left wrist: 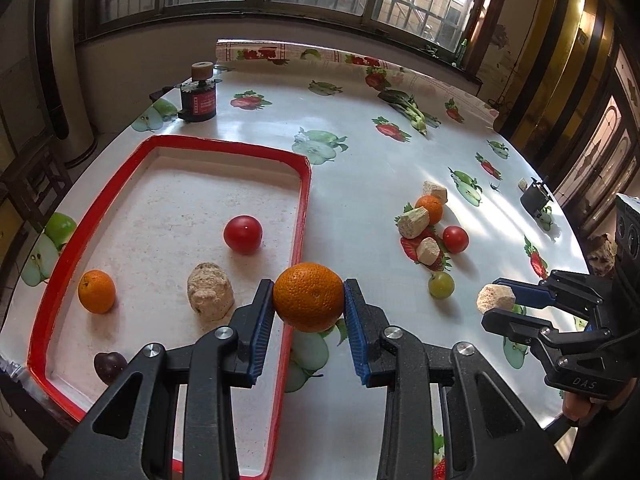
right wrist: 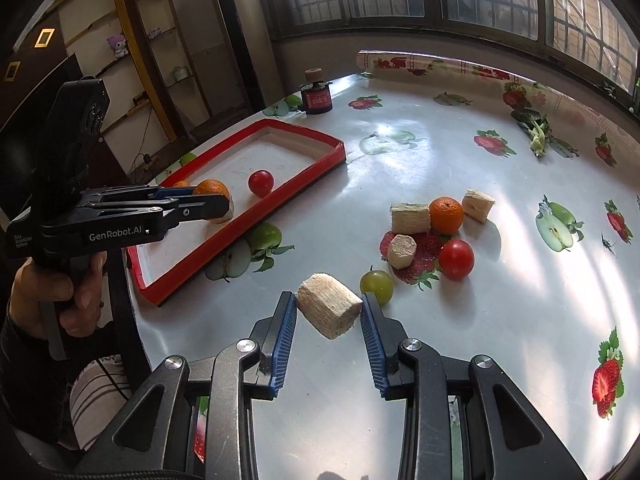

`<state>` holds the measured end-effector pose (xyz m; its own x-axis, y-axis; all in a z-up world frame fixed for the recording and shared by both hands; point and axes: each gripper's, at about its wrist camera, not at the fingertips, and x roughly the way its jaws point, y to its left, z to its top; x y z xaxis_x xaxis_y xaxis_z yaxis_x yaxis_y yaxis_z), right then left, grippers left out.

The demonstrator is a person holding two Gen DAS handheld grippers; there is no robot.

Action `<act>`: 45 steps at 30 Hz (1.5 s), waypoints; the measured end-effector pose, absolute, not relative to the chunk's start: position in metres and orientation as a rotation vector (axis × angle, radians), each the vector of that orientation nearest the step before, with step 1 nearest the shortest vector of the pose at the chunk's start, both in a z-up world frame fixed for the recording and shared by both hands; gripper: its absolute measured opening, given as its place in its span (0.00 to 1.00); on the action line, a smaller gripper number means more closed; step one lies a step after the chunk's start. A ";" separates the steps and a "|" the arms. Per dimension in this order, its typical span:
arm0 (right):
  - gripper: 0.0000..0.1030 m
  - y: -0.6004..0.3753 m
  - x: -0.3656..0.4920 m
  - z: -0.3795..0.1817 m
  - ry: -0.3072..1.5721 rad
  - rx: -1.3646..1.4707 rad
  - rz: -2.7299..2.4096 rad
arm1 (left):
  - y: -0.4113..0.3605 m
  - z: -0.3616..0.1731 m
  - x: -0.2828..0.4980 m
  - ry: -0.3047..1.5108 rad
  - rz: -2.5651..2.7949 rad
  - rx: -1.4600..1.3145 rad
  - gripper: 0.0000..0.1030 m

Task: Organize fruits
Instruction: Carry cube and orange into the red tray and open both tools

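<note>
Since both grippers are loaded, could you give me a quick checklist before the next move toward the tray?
1. Left gripper grips the orange: ok.
2. Right gripper grips the beige chunk: ok.
3. Free floor in the red tray for both: ok.
4. Orange clear above the tray rim: cannot tell.
5. Grippers apart from each other: ok.
6. Table fruit left: green grape, tomato: not ok.
</note>
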<state>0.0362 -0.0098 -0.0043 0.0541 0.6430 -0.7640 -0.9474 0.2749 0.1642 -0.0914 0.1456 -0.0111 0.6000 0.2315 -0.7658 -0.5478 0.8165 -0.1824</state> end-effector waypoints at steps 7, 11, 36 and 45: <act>0.33 0.014 0.033 0.000 0.858 -0.431 1.303 | 0.165 -0.011 -0.105 0.801 0.506 -0.447 0.31; 0.33 0.028 0.033 0.002 0.859 -0.426 1.317 | 0.175 -0.011 -0.112 0.797 0.526 -0.457 0.31; 0.33 0.180 0.055 -0.008 0.917 -0.389 1.356 | 0.274 -0.025 -0.125 0.807 0.672 -0.528 0.31; 0.33 0.222 0.066 -0.044 0.987 -0.434 1.334 | 0.293 -0.048 -0.109 0.869 0.678 -0.544 0.31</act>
<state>0.0657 0.2217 -0.0439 -0.0709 0.6033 -0.7944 -0.9362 0.2346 0.2617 -0.1090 0.2933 -0.0479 0.4651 0.3116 -0.8286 -0.7280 0.6671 -0.1578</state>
